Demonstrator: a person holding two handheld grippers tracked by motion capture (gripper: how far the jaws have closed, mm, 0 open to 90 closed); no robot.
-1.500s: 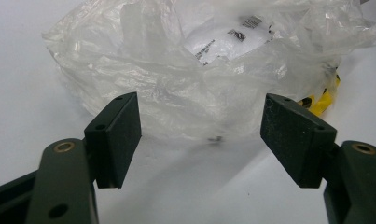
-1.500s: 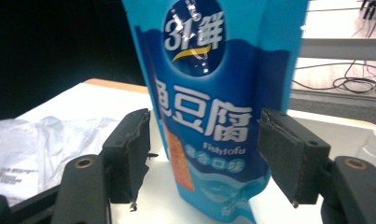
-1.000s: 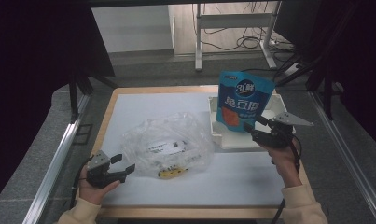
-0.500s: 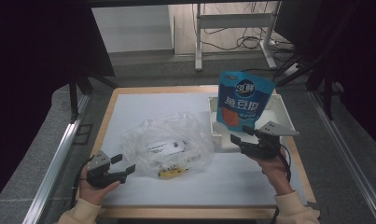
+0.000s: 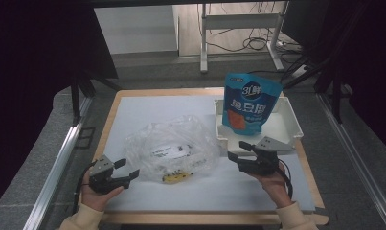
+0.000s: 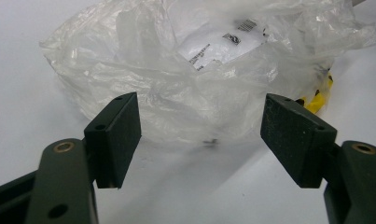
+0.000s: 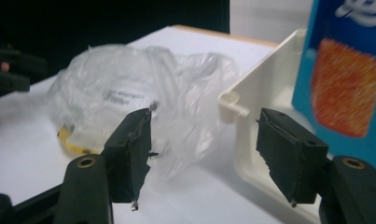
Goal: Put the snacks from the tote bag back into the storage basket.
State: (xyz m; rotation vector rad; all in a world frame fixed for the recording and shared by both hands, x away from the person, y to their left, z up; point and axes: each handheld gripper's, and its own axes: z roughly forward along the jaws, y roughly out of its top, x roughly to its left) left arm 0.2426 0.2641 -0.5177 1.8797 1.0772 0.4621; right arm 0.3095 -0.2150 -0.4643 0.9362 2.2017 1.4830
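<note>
Crumpled clear plastic bag (image 5: 171, 148): laid on the white table mat (image 5: 147, 108) between the two grippers; a white printed label (image 5: 167, 151) and a yellow item (image 5: 174, 178) are seen through the film. Its long axis runs left to right across the mat in the high view, with the yellow item at the edge nearest the person.

Left gripper (image 5: 127, 176): held in the person's left hand (image 5: 97, 194) at the near left of the mat, pointed toward the bag's near left edge. The jaws are spread wide with nothing between them; in the left gripper view (image 6: 202, 140) the bag is seen just beyond the pads, not touched.

Right gripper (image 5: 237, 151): held in the right hand (image 5: 272, 184), pointed left toward the bag's right side. The jaws are spread wide and empty; in the right gripper view (image 7: 204, 149) the bag lies beyond the left pad, apart from it.

White plastic tray (image 5: 289, 129): set just behind the right gripper, at the mat's right edge.

Blue snack pouch (image 5: 248, 103): stood upright in the tray, its printed face turned toward the person.
</note>
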